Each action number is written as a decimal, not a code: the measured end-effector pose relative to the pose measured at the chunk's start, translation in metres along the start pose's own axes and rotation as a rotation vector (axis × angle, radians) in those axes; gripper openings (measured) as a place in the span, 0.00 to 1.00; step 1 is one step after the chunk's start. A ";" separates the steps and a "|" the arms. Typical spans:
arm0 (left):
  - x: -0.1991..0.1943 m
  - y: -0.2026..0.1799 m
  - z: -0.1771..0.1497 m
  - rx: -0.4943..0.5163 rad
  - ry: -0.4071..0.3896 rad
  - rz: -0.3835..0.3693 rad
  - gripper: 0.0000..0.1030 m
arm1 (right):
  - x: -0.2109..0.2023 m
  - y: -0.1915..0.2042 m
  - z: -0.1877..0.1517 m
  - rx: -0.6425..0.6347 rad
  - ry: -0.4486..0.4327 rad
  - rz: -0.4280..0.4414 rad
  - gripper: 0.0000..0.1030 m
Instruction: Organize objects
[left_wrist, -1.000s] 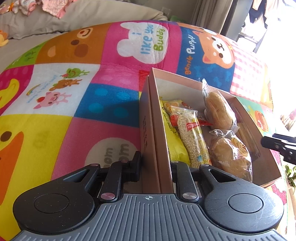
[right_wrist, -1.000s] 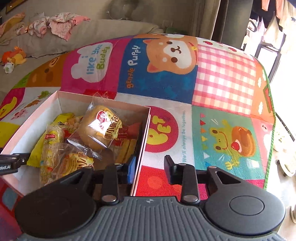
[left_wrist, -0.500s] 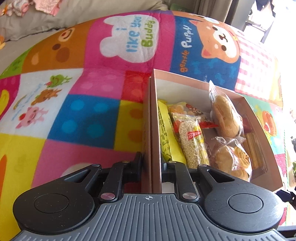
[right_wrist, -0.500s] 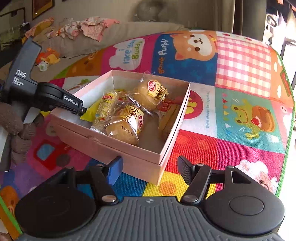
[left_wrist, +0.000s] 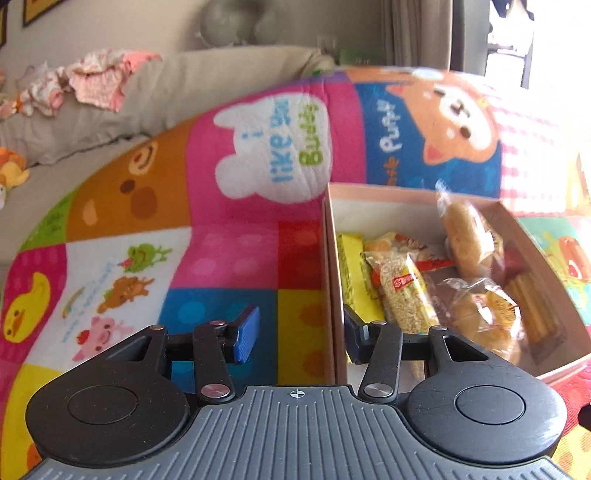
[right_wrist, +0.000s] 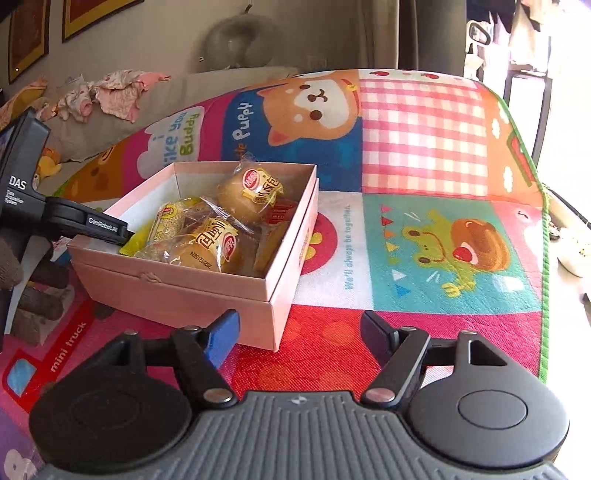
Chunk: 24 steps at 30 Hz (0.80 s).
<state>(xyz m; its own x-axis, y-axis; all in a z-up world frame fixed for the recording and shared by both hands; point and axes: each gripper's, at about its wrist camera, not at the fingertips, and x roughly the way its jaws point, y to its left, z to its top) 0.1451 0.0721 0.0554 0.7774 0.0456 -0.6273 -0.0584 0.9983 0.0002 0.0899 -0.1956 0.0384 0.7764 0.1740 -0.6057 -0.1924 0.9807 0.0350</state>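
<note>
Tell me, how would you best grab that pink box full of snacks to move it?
Grip the thin upright wall of the box, one finger inside and one outside, coming from its open side edge. The left gripper already straddles that wall, jaws open. The right gripper could probably take the near corner the same way.

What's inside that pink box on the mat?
The pink box holds wrapped snacks: two buns, a grain bar, a yellow packet. Whatever lies beneath them is covered.
</note>
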 end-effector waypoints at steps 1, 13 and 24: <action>-0.021 0.000 -0.003 0.002 -0.051 0.004 0.51 | -0.007 -0.002 -0.004 0.017 -0.003 0.004 0.96; -0.101 -0.042 -0.142 0.092 -0.043 -0.020 0.52 | -0.026 0.041 -0.067 -0.057 0.115 -0.034 1.00; -0.087 -0.049 -0.138 0.054 -0.044 -0.054 0.57 | -0.022 0.049 -0.072 -0.047 0.033 -0.095 1.00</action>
<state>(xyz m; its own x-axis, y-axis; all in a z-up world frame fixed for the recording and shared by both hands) -0.0060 0.0144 0.0027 0.8052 -0.0080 -0.5930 0.0174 0.9998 0.0102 0.0198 -0.1576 -0.0034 0.7727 0.0767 -0.6302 -0.1473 0.9872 -0.0604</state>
